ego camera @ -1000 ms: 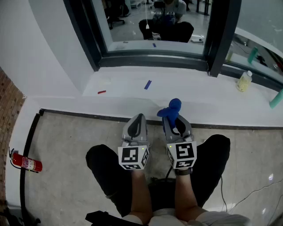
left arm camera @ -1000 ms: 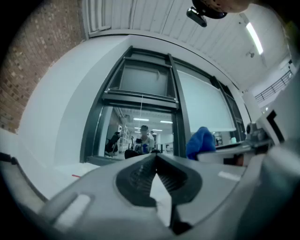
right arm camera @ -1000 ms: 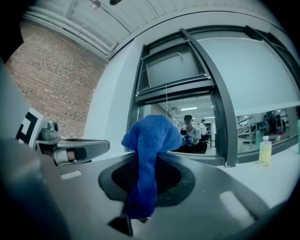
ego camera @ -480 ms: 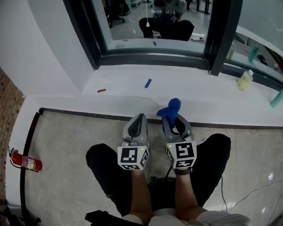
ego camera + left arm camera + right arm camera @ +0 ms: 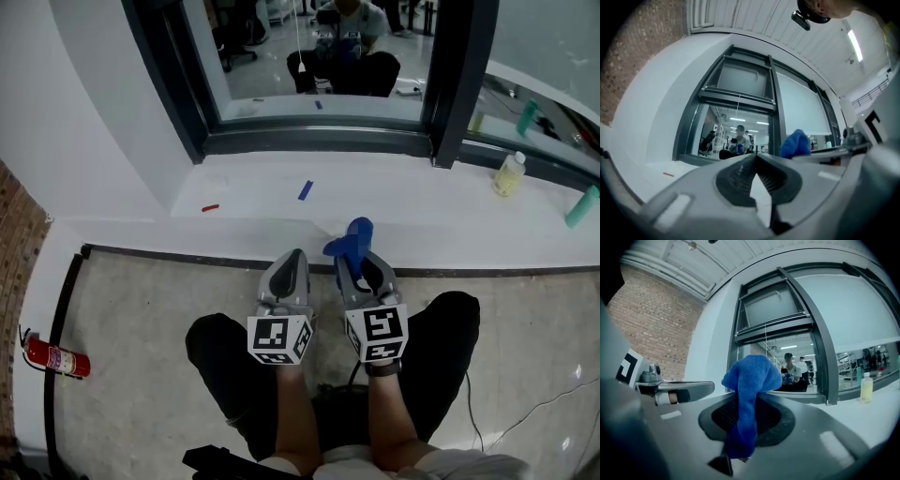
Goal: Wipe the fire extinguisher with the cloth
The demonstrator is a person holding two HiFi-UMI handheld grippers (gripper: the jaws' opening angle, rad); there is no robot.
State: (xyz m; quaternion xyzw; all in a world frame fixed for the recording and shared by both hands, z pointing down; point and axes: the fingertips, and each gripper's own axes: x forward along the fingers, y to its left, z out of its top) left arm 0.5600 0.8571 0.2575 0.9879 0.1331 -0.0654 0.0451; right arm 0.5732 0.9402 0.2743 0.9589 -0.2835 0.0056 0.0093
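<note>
Both hand-held grippers had drifted a touch leftward in the head view since a second earlier, and the sill and extinguisher had shifted with them, so the head probably turned as much as the hands moved.

The right hand-held gripper (image 5: 354, 259) was clamped on the cloth (image 5: 345, 240). Its jaws pinched a narrow strip of blue fabric, with the rest bunched in a lump above the tips. Just beside it on the left, the left hand-held gripper (image 5: 292, 255) had its jaws closed tip to tip with nothing between them. Both were pointed forward over the person's knees toward the white sill (image 5: 281, 202) and the window beyond it. A pale bottle (image 5: 509, 174) stood on the sill, far off to the right of the right jaws.

The extinguisher (image 5: 54, 357) lay on its side on the floor (image 5: 141, 309), well apart from both tools, far to the left of the left one and near the brick wall. No wiping had begun; the reach down to it was yet to be made.

The risk, as I judged it, lay in the thin pinch: dragging the bunched cloth along the cylinder could tug it free. A cylinder lying on its side might also roll under the stroke, and the left jaws, closed as they were, could not grip it to hold it steady.
</note>
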